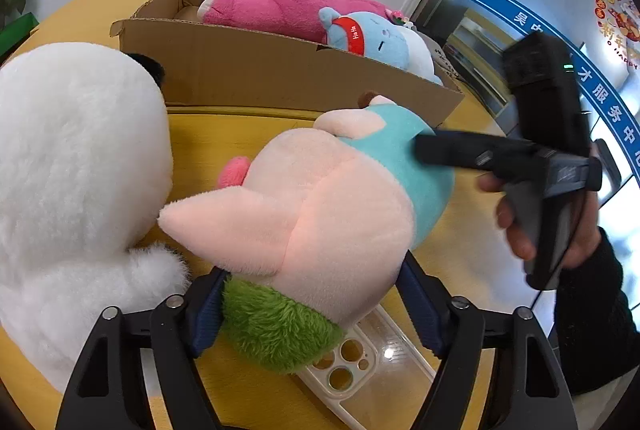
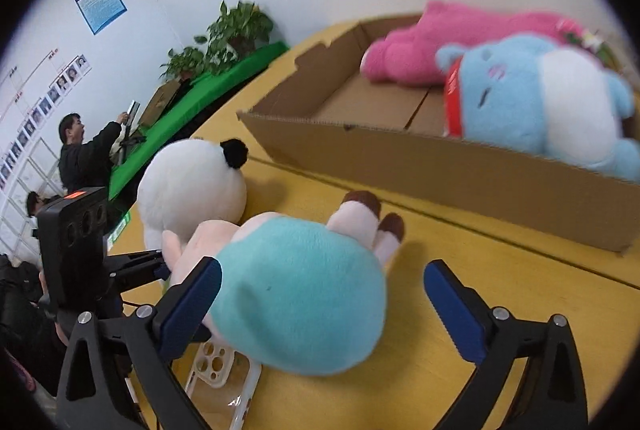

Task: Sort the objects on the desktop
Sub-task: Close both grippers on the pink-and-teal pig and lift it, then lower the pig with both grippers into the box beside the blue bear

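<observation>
The left gripper (image 1: 312, 304) is clamping the head end of a pink plush pig with a teal shirt and green fuzzy tuft (image 1: 320, 205); both blue pads are pressing into the plush, one on the green tuft and one on the pink head. The pig is lying on the yellow wooden table (image 1: 224, 137), extending from the left gripper toward 1 o'clock in the left wrist view.

The right gripper (image 2: 322, 304) is straddling the pig's teal rear (image 2: 300, 294) with its jaws wide. The left pad is touching the teal plush; the right pad is standing clear of it, at 3 o'clock. A hand (image 1: 532, 226) is holding this gripper's handle.

A transparent phone case (image 1: 360, 362) is lying on the table, partly under the pig. A large white plush toy with a black ear (image 1: 76, 165) is sitting just beside the pig, at 9 o'clock.

An open shallow cardboard box (image 1: 280, 69) is standing beyond the pig, at 12 o'clock. It is containing a magenta plush toy (image 1: 288, 1) and a light-blue plush toy with a red band (image 1: 376, 37), both lying on their sides.
</observation>
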A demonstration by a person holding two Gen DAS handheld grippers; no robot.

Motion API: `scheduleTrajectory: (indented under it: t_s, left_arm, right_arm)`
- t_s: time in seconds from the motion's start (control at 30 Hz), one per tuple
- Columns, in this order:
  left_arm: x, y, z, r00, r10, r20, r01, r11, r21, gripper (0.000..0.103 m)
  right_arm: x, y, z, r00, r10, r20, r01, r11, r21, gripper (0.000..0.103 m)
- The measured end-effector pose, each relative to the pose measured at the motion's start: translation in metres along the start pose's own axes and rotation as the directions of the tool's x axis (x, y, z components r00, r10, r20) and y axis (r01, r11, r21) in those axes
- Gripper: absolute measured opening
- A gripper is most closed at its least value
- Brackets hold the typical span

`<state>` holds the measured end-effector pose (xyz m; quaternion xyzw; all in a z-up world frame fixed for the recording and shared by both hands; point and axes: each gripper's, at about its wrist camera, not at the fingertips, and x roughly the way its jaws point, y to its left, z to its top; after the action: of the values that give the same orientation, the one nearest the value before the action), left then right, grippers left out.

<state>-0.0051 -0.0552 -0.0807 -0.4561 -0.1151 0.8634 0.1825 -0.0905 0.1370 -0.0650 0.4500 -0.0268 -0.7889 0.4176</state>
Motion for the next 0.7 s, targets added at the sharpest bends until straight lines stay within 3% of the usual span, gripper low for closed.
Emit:
scheduleTrajectory:
  t_s: [0.07, 0.23, 0.3, 0.43, 0.6, 0.7]
  left_arm:
    - [-0.002, 0.001, 0.000, 1.000, 0.005, 0.004, -0.005, 1.000, -0.003, 0.073]
    - [-0.013, 0.001, 0.001, 1.000, 0.015, 0.022, -0.015, 1.000, 0.013, 0.066]
    - [-0.020, -0.004, 0.003, 0.999, 0.002, 0.035, -0.003, 0.999, 0.033, 0.065]
    - [-0.052, -0.025, 0.027, 0.991, -0.024, 0.134, 0.009, 0.993, 0.114, 0.065]
    - [-0.078, -0.036, 0.107, 0.970, -0.029, 0.240, -0.035, 0.965, 0.258, 0.065]
    - [-0.075, -0.020, 0.164, 0.969, -0.018, 0.248, -0.055, 0.957, 0.285, 0.065]
  right_arm:
    - [0.019, 0.001, -0.001, 0.998, 0.050, -0.047, -0.050, 0.999, 0.004, 0.099]
    - [0.014, 0.013, -0.013, 0.998, 0.063, 0.019, -0.064, 0.998, 0.020, 0.079]
    - [0.002, 0.025, -0.016, 0.998, 0.027, 0.063, -0.027, 1.000, -0.005, 0.074]
    - [-0.037, 0.042, -0.007, 0.981, -0.001, 0.195, 0.006, 1.000, -0.022, 0.074]
    - [-0.080, 0.051, 0.051, 0.935, -0.031, 0.353, 0.057, 0.996, -0.062, 0.075]
    - [-0.083, 0.044, 0.101, 0.913, -0.050, 0.404, 0.086, 0.994, -0.071, 0.076]
